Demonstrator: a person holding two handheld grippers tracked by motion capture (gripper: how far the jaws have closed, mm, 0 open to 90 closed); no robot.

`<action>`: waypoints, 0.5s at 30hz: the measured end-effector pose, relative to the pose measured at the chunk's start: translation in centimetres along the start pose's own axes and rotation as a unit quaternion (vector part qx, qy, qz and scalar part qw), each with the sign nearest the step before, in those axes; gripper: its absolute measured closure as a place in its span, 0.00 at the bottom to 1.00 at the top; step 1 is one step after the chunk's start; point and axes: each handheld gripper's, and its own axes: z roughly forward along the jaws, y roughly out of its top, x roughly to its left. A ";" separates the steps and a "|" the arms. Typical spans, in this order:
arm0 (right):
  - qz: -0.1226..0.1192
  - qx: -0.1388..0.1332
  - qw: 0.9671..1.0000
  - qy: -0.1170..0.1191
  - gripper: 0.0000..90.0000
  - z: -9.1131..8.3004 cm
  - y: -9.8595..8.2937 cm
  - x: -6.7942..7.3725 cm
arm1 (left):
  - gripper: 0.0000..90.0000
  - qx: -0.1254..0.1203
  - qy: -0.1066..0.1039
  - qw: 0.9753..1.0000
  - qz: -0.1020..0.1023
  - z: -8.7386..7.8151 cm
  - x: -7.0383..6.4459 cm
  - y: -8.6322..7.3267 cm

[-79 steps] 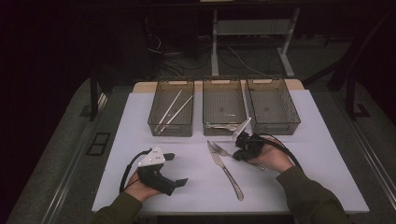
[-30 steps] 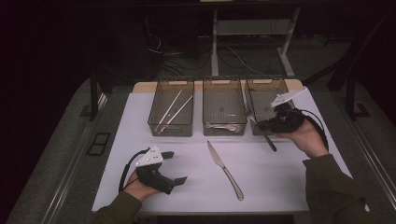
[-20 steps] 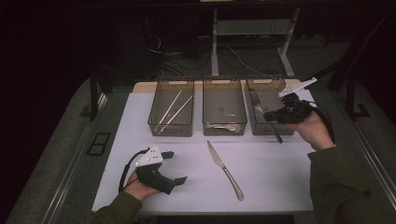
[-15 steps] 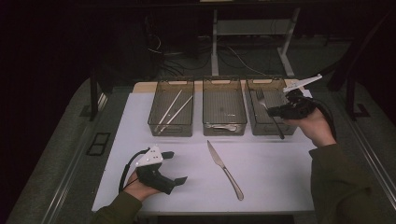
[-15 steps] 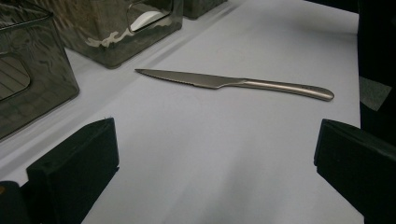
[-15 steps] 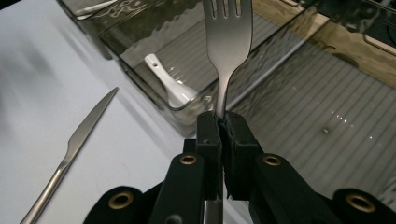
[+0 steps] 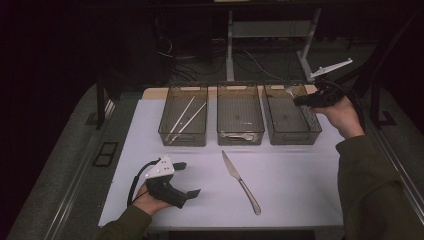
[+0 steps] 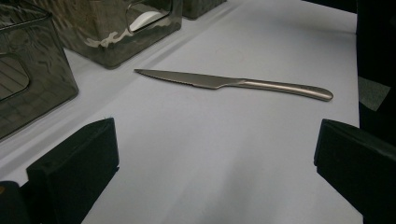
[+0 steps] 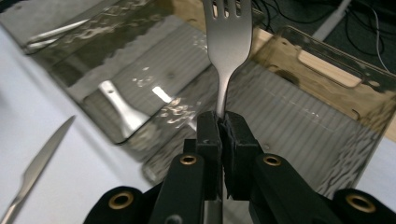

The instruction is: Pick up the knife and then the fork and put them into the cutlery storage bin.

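Observation:
My right gripper (image 7: 304,100) (image 9: 222,122) is shut on a steel fork (image 9: 227,39) (image 7: 290,90), held over the right-hand clear bin (image 7: 290,116) (image 9: 299,121) with its tines pointing toward the far wall. A steel knife (image 7: 240,182) (image 8: 233,83) (image 9: 35,169) lies on the white table (image 7: 300,175) in front of the middle bin (image 7: 239,116). My left gripper (image 7: 184,179) rests open on the table at the near left, its jaws wide apart with nothing between them and the knife lying ahead of them.
The left bin (image 7: 183,118) holds two chopsticks (image 7: 185,119). A spoon (image 7: 238,135) (image 9: 119,108) lies in the middle bin. Beyond the bins are a wooden table edge (image 7: 210,92), desk legs and cables on a dark floor.
My right gripper lifted the fork from beside the knife and carried it rightward and away, over the right bin. The left gripper and the knife have stayed put.

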 end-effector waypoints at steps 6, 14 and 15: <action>0.014 0.014 0.999 -0.031 0.95 1.9 -0.5 -1.9 | 0.00 -0.002 -0.001 1.000 -0.001 0.0 0.0 0.0; 0.012 0.043 0.998 -0.053 0.95 4.3 -1.0 -2.6 | 0.00 -0.001 -0.003 1.000 0.000 0.0 0.0 0.0; 0.014 0.045 0.998 -0.050 0.95 4.6 -1.1 -2.6 | 0.00 -0.001 -0.003 1.000 -0.001 0.0 0.0 0.0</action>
